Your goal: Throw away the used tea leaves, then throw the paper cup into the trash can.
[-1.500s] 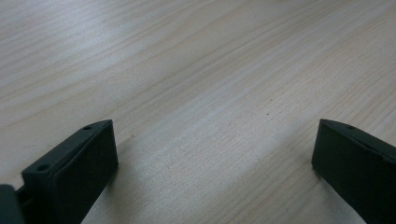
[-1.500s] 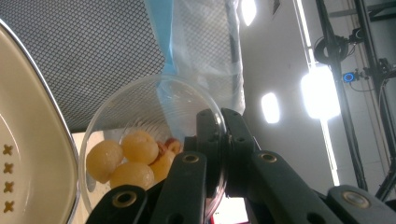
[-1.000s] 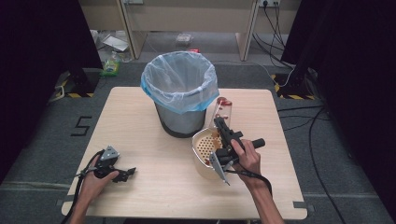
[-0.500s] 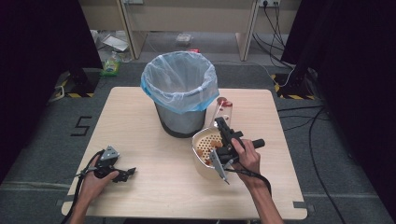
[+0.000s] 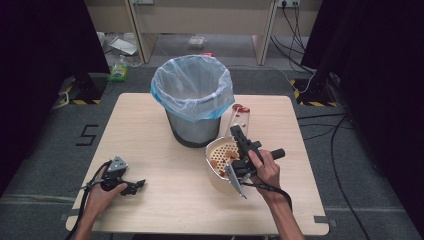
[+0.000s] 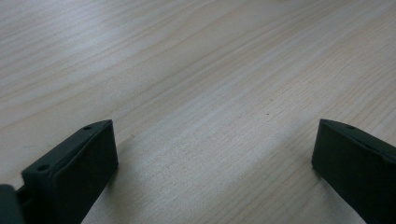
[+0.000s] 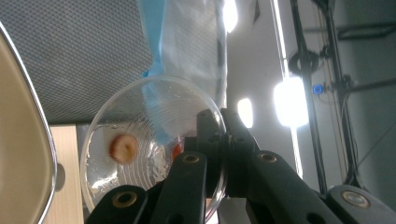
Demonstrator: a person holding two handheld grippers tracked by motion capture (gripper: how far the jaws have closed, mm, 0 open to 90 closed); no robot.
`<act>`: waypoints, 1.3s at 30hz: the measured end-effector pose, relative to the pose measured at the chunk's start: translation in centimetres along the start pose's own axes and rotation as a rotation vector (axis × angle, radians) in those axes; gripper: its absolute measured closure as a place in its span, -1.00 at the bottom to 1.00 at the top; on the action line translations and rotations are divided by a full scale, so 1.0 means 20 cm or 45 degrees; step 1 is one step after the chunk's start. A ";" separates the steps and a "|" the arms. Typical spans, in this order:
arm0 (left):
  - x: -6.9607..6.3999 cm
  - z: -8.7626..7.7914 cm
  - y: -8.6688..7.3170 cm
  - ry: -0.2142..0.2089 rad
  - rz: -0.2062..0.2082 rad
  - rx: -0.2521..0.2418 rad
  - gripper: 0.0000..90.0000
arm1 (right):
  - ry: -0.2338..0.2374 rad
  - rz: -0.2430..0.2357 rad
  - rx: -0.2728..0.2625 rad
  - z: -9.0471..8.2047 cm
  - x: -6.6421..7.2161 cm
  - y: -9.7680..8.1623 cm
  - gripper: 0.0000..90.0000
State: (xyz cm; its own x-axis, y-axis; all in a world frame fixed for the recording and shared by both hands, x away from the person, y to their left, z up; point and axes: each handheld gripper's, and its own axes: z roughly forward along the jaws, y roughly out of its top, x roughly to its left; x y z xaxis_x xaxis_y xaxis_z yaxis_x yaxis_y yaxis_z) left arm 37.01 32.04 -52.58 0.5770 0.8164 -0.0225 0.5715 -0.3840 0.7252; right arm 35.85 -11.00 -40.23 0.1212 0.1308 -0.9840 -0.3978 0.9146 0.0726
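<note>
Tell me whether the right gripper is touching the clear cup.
Touching. In the right gripper view, the right gripper has its jaws closed on the rim of the clear cup, one on each side of the thin wall.

Pale wood-grain table. Grey mesh bin lined with a light-blue bag. Cream strainer — dotted with holes, orange bits inside. Clear cup — red smears. Black grippers.

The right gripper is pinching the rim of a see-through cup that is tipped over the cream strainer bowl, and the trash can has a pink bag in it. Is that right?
Not quite. In the high view the bag lining the trash can is light blue, not pink. The rest holds: the right gripper is shut on the rim of the clear cup, which is tipped over the cream strainer bowl.
</note>
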 end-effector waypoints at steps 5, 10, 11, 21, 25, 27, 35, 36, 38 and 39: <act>0.00 0.00 0.00 0.000 -0.001 -0.001 -1.00 | 0.024 -0.017 0.040 0.02 0.01 -0.01 0.95; 0.00 0.00 0.00 0.000 -0.001 -0.001 -1.00 | 0.119 0.198 0.097 0.05 -0.05 -0.03 0.95; 0.00 0.00 0.00 0.000 -0.001 -0.001 -1.00 | 0.144 0.288 0.120 0.06 -0.07 -0.05 0.95; 0.00 0.00 0.00 0.000 -0.001 0.000 -1.00 | 0.308 1.029 0.230 0.17 -0.25 -0.25 0.94; 0.00 0.00 0.00 0.000 -0.001 0.000 -1.00 | 0.333 1.243 0.240 0.22 -0.32 -0.32 0.94; 0.00 0.00 0.00 0.000 -0.002 -0.001 -1.00 | 0.334 1.359 0.230 0.25 -0.38 -0.36 0.94; 0.00 0.00 0.00 0.000 -0.001 0.001 -1.00 | 0.308 1.436 0.198 0.34 -0.56 -0.37 0.94; 0.00 0.00 0.00 0.000 -0.001 0.000 -1.00 | 0.312 1.447 0.193 0.35 -0.59 -0.37 0.94; 0.00 0.00 0.00 0.000 -0.001 0.001 -1.00 | 0.308 1.455 0.174 0.38 -0.64 -0.36 0.94; 0.00 0.00 0.00 0.000 -0.001 0.000 -1.00 | 0.306 1.457 0.155 0.41 -0.70 -0.34 0.93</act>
State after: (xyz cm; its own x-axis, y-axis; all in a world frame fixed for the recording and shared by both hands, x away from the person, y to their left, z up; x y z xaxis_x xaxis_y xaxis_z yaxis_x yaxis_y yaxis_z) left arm 37.00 32.04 -52.57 0.5766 0.8167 -0.0231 0.5721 -0.3834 0.7250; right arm 44.39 -15.94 -25.66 -0.4305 0.8361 -0.3400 -0.0727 0.3434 0.9364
